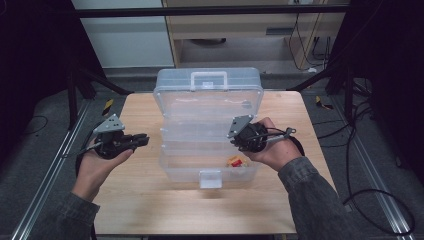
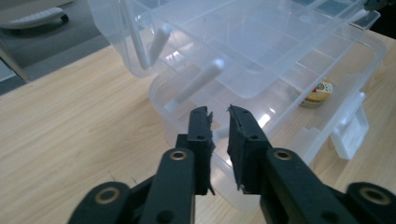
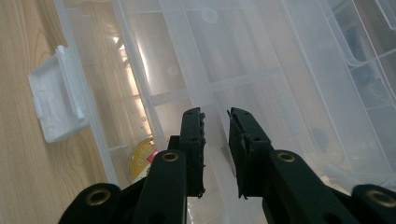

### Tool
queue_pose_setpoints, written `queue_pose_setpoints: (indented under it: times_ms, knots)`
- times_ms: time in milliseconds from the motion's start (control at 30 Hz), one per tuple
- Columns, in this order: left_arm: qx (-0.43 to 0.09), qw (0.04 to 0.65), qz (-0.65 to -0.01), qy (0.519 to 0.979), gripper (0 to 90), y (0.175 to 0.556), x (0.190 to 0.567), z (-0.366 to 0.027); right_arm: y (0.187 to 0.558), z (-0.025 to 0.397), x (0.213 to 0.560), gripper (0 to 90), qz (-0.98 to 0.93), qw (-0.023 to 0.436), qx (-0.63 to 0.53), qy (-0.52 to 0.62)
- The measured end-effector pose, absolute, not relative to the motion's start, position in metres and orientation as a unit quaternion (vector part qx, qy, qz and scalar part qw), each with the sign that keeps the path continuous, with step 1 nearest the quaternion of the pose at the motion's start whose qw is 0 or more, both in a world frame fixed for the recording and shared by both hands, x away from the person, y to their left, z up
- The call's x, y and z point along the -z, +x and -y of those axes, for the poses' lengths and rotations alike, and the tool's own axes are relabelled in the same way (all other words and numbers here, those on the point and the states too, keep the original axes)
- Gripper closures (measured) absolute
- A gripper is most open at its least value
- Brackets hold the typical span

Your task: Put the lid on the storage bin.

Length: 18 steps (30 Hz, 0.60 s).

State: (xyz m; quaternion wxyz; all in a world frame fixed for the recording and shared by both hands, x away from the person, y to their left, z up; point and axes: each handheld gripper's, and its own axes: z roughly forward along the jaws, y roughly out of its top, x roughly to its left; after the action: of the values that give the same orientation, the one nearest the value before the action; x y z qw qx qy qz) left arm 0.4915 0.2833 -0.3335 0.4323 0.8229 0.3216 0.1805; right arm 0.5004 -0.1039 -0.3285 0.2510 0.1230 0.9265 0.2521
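- Storage box (image 1: 207,107) is seen open on the table (image 1: 135,195); a yellow item (image 3: 141,160) inside is partly hidden, possibly a packet.
- Right gripper (image 3: 215,116) is held over the box, jaws slightly parted, empty.
- Left gripper (image 2: 219,112) is held just beside it, likewise parted.

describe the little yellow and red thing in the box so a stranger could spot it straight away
On the wooden table stands an open clear plastic organiser box. In its bottom tray, near the front white latch, lies a small round yellow-and-red item. It is the one coloured thing among see-through compartments.

A clear plastic box (image 1: 207,125) stands open at the middle of the desk, lid tipped back toward twelve o'clock, trays stepped out, white latch (image 1: 210,178) facing six o'clock.
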Motion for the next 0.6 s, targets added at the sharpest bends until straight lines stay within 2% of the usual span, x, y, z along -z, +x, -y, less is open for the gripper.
queue_pose_setpoints:
  times_ms: [233,600]
  knots:
    - [-0.185,0.436,-0.324,0.819,88.6,0.5,0.322,-0.276,0.5,0.104,0.329,75.6,-0.927,0.25,-0.252,0.123]
    - [-0.187,0.451,-0.328,0.809,89.1,0.512,0.312,-0.271,0.499,0.105,0.33,75.6,-0.927,0.247,-0.254,0.125]
